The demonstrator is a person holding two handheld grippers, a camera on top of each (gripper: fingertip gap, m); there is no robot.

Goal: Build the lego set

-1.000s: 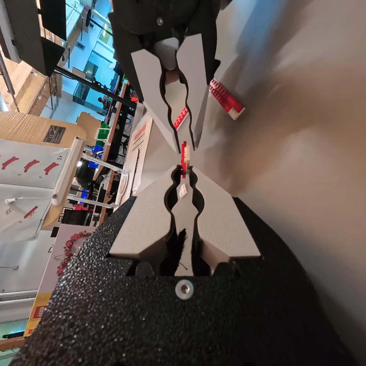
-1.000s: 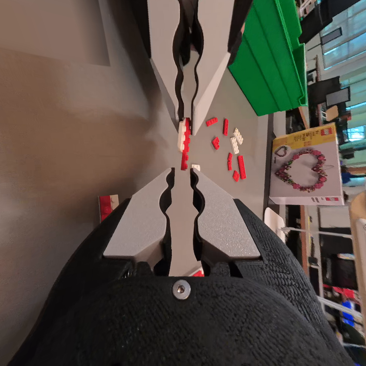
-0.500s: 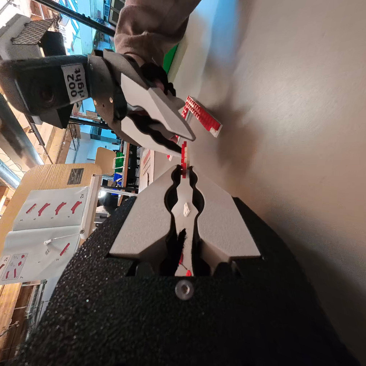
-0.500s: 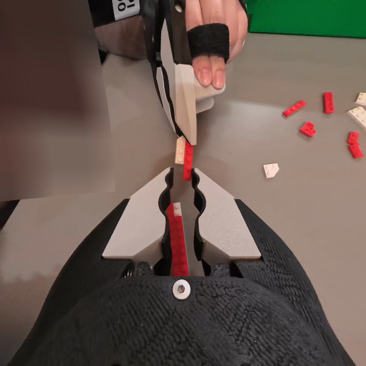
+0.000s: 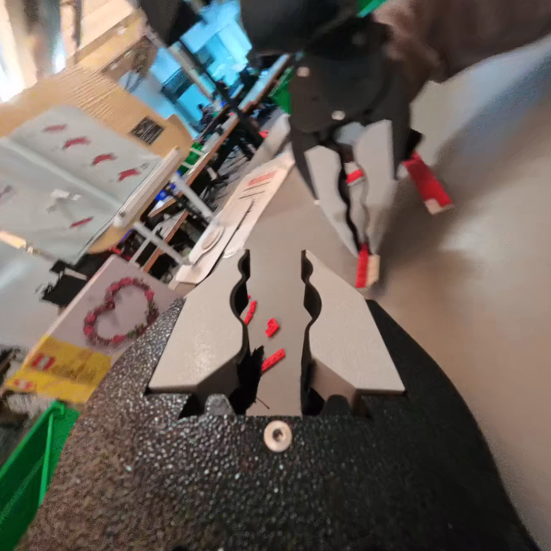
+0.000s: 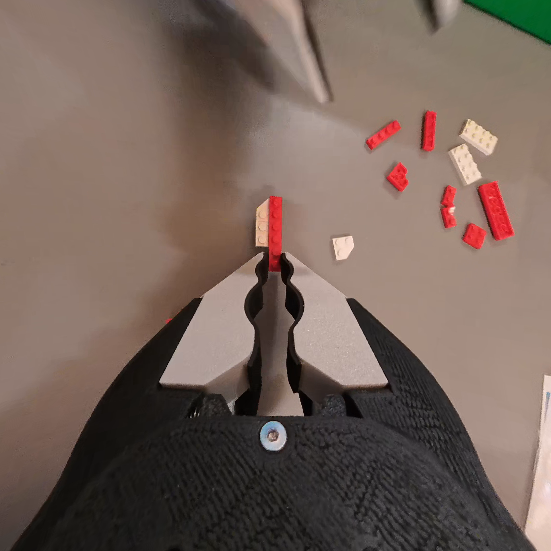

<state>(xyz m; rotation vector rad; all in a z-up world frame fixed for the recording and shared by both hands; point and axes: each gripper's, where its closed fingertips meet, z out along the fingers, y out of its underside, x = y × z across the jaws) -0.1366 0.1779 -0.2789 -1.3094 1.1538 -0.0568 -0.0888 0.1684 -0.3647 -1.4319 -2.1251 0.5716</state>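
While the right gripper (image 6: 272,254) is pinching the near end of a red-and-white lego assembly (image 6: 269,226) above the grey table (image 6: 119,149), the left gripper (image 5: 275,253) is hanging spread and empty; loose red and white plates (image 6: 465,173) are lying far right.

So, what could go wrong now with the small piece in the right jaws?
The right gripper pinches the red and white assembly only at the very end of its red strip, so it could pivot or slip out. The white plates hang to one side, unsupported, and might detach. If dropped, it may land among the loose bricks nearby.
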